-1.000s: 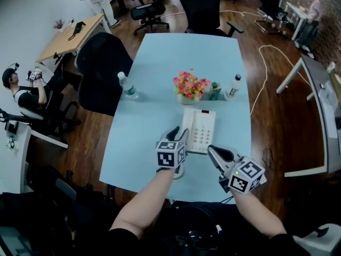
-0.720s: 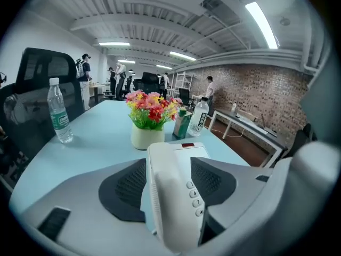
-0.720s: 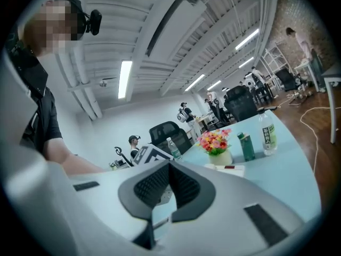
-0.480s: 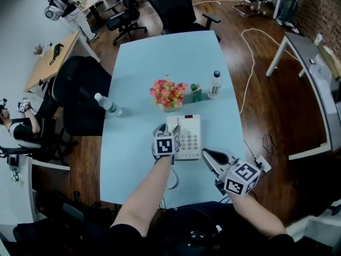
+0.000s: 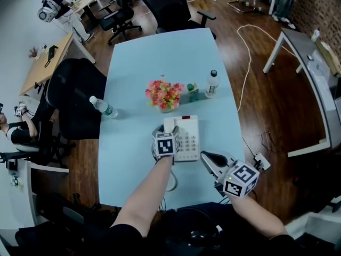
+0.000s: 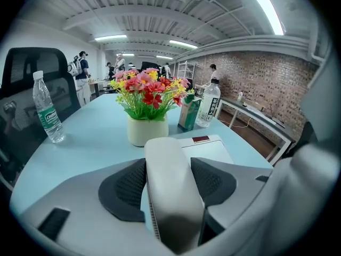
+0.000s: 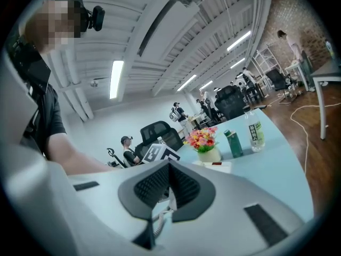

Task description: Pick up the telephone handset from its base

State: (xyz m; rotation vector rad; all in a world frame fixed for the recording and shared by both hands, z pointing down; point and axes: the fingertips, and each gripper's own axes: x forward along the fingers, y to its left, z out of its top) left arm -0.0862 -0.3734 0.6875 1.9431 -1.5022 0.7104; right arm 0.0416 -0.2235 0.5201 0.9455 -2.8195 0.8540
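A white telephone base (image 5: pixel 187 137) with a keypad lies near the front of the light blue table (image 5: pixel 170 52). Its white handset (image 5: pixel 168 125) rests along the base's left side. My left gripper (image 5: pixel 165 130) is lowered over the handset and open; in the left gripper view the handset (image 6: pixel 170 191) runs between the two dark pads (image 6: pixel 122 188), and no squeeze shows. My right gripper (image 5: pixel 205 157) hovers to the right of the phone, apart from it. In the right gripper view its jaws (image 7: pixel 169 167) meet at the tips with nothing between them.
Behind the phone stand a pot of flowers (image 5: pixel 164 95), a green carton (image 5: pixel 192 92) and a labelled bottle (image 5: pixel 211 83). A water bottle (image 5: pixel 103 108) stands at the table's left edge beside a black chair (image 5: pixel 74 97). The coiled cord (image 5: pixel 171 183) hangs off the front edge.
My left gripper has gone forward and down from the table's front onto the handset, and its jaws have spread wider. The right gripper has barely moved.
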